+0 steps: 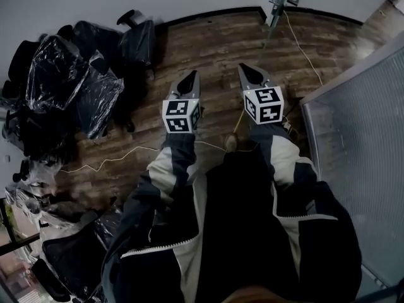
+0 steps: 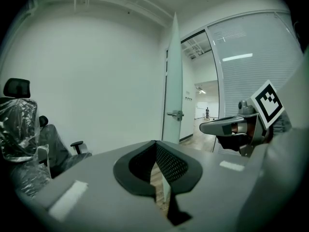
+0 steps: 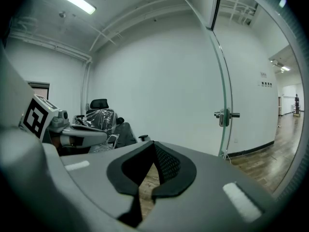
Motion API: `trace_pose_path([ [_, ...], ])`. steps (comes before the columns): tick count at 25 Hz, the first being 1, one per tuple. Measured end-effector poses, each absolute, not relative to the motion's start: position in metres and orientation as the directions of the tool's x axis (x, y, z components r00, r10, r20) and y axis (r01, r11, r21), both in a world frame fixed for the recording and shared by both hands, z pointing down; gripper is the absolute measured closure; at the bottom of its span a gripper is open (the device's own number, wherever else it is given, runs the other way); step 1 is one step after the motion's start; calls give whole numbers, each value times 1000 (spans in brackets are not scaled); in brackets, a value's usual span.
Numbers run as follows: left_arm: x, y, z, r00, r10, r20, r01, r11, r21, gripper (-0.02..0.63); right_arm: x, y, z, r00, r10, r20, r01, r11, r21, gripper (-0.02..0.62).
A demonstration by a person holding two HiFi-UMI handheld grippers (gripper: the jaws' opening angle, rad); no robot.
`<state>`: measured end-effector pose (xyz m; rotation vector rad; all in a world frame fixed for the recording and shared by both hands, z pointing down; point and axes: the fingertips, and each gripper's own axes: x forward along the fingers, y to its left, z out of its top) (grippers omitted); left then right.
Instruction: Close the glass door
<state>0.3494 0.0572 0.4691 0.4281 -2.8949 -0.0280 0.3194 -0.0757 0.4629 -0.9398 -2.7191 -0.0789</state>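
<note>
Left gripper [image 1: 190, 76] and right gripper [image 1: 248, 68] are both closed to a point, with nothing between their jaws and touching nothing. They are held side by side in the middle of the head view and aimed nearly level across the wood floor [image 1: 214, 43], which reads as an approach where a shut tip could simply push. Their target, the glass door [image 2: 173, 81], stands open and edge-on at the upper right of the head view, its lever handle [image 3: 226, 115] well apart from both tips, while plastic-wrapped office chairs [image 1: 69, 74] crowd the left side.
</note>
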Motion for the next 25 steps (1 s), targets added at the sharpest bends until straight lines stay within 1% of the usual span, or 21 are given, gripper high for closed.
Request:
trace_pose_path([
  [7,244,63,455,-942,-271,200,-270,962,34,601,204,-72,450,-755,609,246,620,784,-38,591],
  [15,154,71,449,-942,-281,183,-280,959,30,601,122,-60,456,-756,602,255,613,789,-46,591],
  [21,82,109,461,-934,-307,184,-302,952,54,601,54,-33,465,-783,564,262,575,817,-39,591],
  [25,25,147,463,-917,-352,188,-345,936,70,601,4,2,465,-812,518,268,529,848,-37,591],
])
